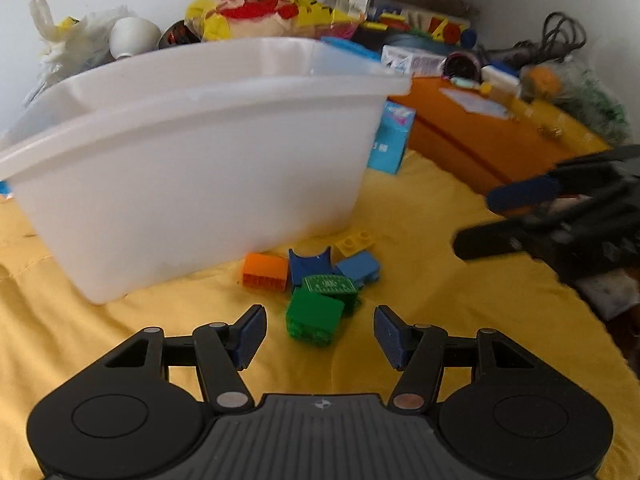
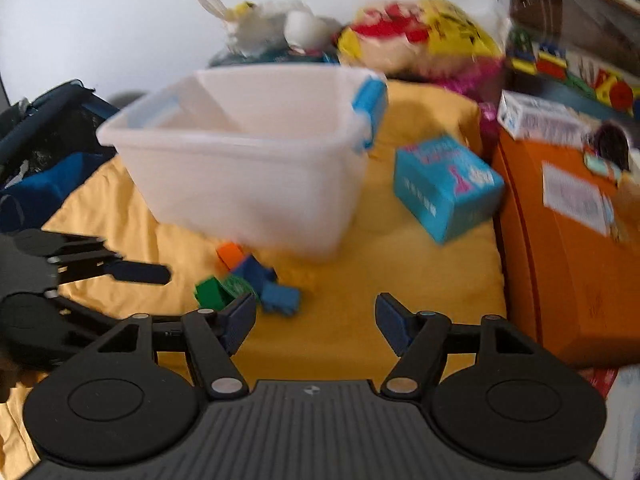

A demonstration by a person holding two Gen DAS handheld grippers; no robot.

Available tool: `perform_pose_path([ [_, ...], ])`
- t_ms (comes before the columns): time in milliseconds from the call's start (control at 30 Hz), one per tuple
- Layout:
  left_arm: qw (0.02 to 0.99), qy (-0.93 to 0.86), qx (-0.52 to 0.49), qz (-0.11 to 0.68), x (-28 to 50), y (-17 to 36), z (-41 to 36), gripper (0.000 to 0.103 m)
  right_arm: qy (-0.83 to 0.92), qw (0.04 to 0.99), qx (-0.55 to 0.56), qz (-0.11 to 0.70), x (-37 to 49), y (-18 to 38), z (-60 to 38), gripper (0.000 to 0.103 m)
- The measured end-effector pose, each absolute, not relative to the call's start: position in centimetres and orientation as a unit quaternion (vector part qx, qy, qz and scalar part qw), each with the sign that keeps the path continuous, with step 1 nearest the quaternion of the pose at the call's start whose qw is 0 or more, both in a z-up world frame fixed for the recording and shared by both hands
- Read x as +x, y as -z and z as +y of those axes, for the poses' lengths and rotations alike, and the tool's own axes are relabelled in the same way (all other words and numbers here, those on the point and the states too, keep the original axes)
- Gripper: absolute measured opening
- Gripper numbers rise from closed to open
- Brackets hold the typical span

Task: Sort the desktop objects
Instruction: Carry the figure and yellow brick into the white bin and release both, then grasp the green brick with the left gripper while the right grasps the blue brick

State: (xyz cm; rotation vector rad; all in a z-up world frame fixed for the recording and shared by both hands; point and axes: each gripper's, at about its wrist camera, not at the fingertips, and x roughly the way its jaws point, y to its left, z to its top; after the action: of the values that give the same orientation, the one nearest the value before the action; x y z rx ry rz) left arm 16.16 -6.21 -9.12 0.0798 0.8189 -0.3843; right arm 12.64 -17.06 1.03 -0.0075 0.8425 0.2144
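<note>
A small pile of toy bricks lies on the yellow cloth in front of a white plastic bin (image 1: pixel 192 152): an orange brick (image 1: pixel 266 271), a green brick (image 1: pixel 314 317), a green printed tile (image 1: pixel 330 284), blue bricks (image 1: pixel 358 266) and a yellow brick (image 1: pixel 354 241). My left gripper (image 1: pixel 320 334) is open and empty, just short of the green brick. My right gripper (image 2: pixel 316 322) is open and empty, to the right of the pile (image 2: pixel 248 280). The bin (image 2: pixel 248 168) has blue latches. Each gripper shows in the other's view, the right one (image 1: pixel 520 216), the left one (image 2: pixel 120 272).
A blue carton (image 2: pixel 446 188) lies right of the bin. An orange box (image 2: pixel 568 248) with papers stands at the right. Stuffed toys, bags and cables crowd the back (image 1: pixel 264 12). A dark blue bag (image 2: pixel 48 152) sits at the left.
</note>
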Motion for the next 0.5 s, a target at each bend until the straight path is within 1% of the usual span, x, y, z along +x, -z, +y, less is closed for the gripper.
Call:
perform_pose_path([
  [33,0.898,0.186,0.037,0.398,16.5,9.4,-6.3,0.053,-0.101,0.906,-0.001,0.411,12.5,-0.8,-17.1,0.069],
  [67,0.895,0.193,0.034,0.4,16.9,9.5,-6.3,0.037,-0.101,0.905,0.001,0.413,12.5,-0.5,-17.1,0.069],
  [267,0.9,0.189,0.037,0.391,15.2,8.7,-4.4,0.037,-0.094,0.9,0.008,0.426,13.3,1.7,-16.3,0.068],
  [433,0.906,0.151,0.0,0.395,13.3,7.7,-0.5,0.037,-0.102,0.894,0.019,0.435,15.3,4.0,-14.6,0.055],
  [500,0.908,0.137,-0.012,0.395,12.7,7.4,0.6,0.037,-0.1,0.893,0.02,0.438,16.0,4.9,-13.9,0.055],
])
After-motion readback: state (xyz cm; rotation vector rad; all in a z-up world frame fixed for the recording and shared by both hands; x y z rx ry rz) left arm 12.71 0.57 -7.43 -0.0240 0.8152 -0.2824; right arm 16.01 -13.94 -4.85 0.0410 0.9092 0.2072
